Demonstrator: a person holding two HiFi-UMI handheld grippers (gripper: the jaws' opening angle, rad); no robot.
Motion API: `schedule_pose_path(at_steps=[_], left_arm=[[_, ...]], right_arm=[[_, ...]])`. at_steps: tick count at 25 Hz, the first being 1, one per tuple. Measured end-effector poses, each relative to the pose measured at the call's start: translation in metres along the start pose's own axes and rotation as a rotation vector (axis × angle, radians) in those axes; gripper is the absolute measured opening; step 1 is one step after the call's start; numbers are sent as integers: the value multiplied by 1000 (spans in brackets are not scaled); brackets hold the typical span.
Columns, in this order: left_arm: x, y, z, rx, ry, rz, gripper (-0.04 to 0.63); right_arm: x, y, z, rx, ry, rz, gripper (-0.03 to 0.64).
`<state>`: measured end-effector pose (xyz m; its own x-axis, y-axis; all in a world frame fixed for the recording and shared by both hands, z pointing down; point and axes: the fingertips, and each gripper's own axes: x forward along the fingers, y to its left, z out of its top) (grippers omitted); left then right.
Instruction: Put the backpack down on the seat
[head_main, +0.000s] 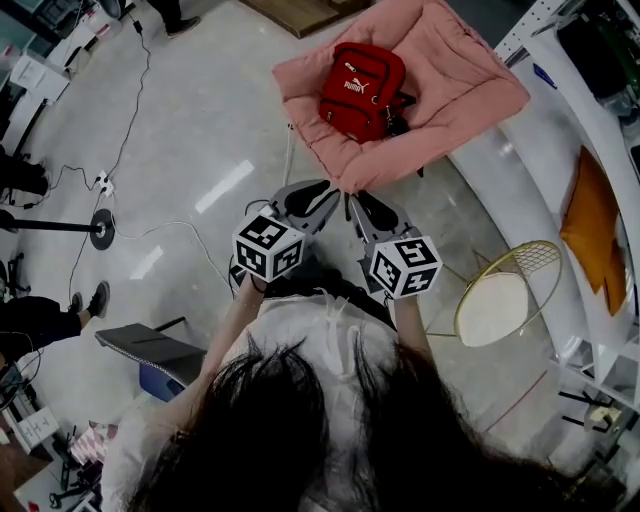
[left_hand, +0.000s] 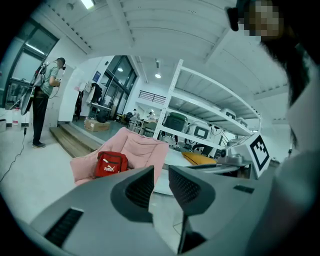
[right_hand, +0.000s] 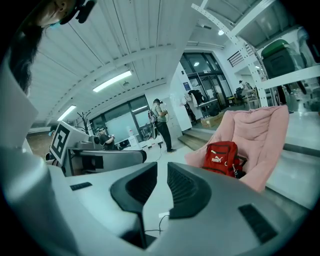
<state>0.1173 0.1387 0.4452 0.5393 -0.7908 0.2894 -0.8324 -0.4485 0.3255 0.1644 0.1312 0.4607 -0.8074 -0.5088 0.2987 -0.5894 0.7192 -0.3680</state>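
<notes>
The red backpack (head_main: 360, 90) rests in the middle of the pink seat (head_main: 450, 60); a dark bit at its side is possibly a strap. The 2 grippers hang side by side, well short of the seat. The left gripper (head_main: 312, 202) has its fingers (left_hand: 140, 187) slightly spread with nothing between them. The right gripper (head_main: 368, 210) is also empty, its fingers (right_hand: 187, 187) a narrow gap apart.

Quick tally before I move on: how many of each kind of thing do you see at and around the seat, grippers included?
red backpack: 1
pink seat: 1
grippers: 2 (left gripper, right gripper)
round side table: 1
orange cushion: 1
Total: 6
</notes>
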Motion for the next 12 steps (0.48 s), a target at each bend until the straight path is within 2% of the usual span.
schedule_pose_path(at_steps=[12], left_arm=[[-4,-11,-2,21,-5,15,100]], right_arm=[[-12,0,0,-16,-8,6,74]])
